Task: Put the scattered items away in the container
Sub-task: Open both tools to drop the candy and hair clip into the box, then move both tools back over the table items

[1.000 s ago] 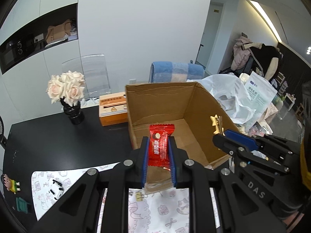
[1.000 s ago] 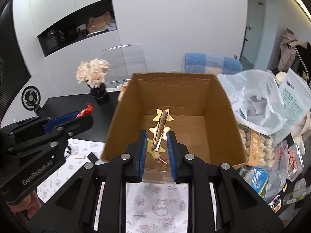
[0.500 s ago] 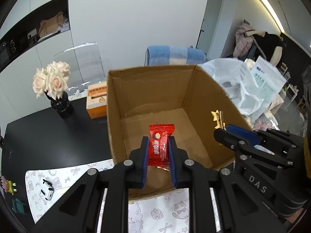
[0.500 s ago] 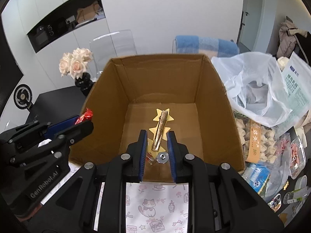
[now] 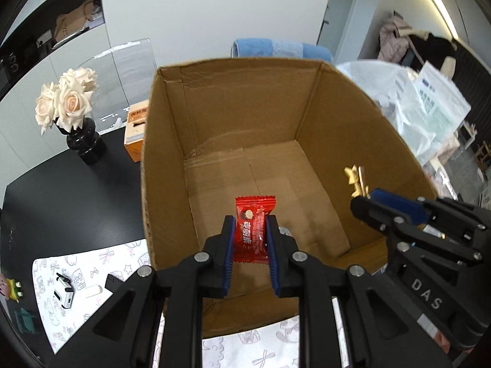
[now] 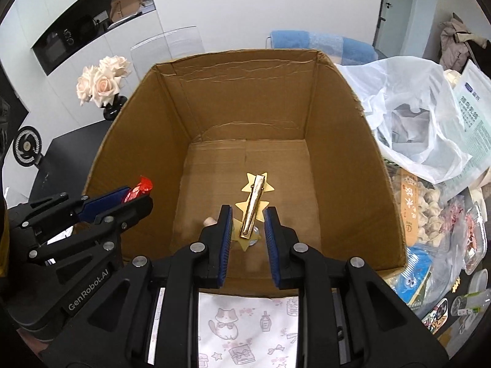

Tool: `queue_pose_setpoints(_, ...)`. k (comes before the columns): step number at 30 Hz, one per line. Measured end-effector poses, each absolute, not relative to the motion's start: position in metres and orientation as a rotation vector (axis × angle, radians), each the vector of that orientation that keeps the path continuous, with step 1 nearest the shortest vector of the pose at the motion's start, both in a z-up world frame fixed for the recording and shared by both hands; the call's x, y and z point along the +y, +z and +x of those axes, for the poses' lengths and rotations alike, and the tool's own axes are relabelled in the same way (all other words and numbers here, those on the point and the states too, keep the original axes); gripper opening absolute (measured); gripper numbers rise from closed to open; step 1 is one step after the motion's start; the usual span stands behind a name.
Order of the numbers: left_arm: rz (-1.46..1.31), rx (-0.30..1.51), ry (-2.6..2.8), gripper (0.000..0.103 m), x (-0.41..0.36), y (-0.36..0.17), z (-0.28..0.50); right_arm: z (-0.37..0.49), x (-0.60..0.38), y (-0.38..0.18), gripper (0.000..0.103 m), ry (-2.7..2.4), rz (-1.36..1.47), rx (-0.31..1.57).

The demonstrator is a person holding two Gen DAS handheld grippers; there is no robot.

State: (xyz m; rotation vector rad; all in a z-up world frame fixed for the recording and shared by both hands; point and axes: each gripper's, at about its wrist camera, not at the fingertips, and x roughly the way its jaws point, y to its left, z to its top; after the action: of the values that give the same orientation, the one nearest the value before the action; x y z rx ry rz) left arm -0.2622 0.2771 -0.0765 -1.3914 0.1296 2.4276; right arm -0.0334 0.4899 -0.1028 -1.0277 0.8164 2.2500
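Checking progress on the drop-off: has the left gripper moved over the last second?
Yes. The left gripper, shut on the red candy wrapper, has advanced over the brown cardboard box, whose near rim now sits below its fingertips.

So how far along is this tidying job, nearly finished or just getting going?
Partway, it seems. Something small and round already lies on the floor of the cardboard box. In hand: the left tongs hold a red candy packet and the right tongs a gold star hair clip, both over the open box, not yet dropped. Left: a few small things on the patterned mat.
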Motion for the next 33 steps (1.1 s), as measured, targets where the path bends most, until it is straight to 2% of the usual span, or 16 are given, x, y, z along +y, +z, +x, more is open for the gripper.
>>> queue_pose_setpoints(2,-1.392,0.153,2.439,0.051,0.278,-0.076,-0.261,-0.029,0.490,-0.103,0.051,2.226,-1.018,0.803)
queue_pose_setpoints(3,-1.387,0.167,2.464,0.055,0.277,-0.075,-0.260,-0.027,0.491,-0.102,0.056,2.216,-1.009,0.799)
queue_pose_setpoints(5,-1.373,0.197,2.515,0.070,0.273,-0.071,-0.259,-0.021,0.493,-0.100,0.070,2.197,-0.992,0.795)
queue_pose_setpoints(6,-1.371,0.185,2.513,0.073,0.271,-0.070,-0.259,-0.016,0.494,-0.099,0.073,2.189,-0.980,0.804)
queue_pose_setpoints(8,-1.369,0.157,2.501,0.077,0.266,-0.069,-0.259,-0.009,0.496,-0.098,0.091,2.175,-0.958,0.808)
queue_pose_setpoints(11,-1.357,0.137,2.491,0.081,0.263,-0.065,-0.258,-0.002,0.495,-0.094,0.103,2.177,-0.931,0.796)
queue_pose_setpoints(13,-1.343,0.134,2.494,0.085,0.263,-0.061,-0.256,0.003,0.494,-0.089,0.103,2.174,-0.910,0.773)
queue_pose_setpoints(17,-1.321,0.143,2.539,0.100,0.258,-0.053,-0.253,0.005,0.490,-0.079,0.103,2.176,-0.888,0.757)
queue_pose_setpoints(25,-1.294,0.121,2.530,0.101,0.236,-0.039,-0.246,0.003,0.475,-0.059,0.103,2.201,-0.857,0.737)
queue_pose_setpoints(33,-1.281,0.047,2.531,0.103,0.170,-0.035,-0.227,-0.030,0.423,-0.047,0.103,2.270,-0.863,0.707)
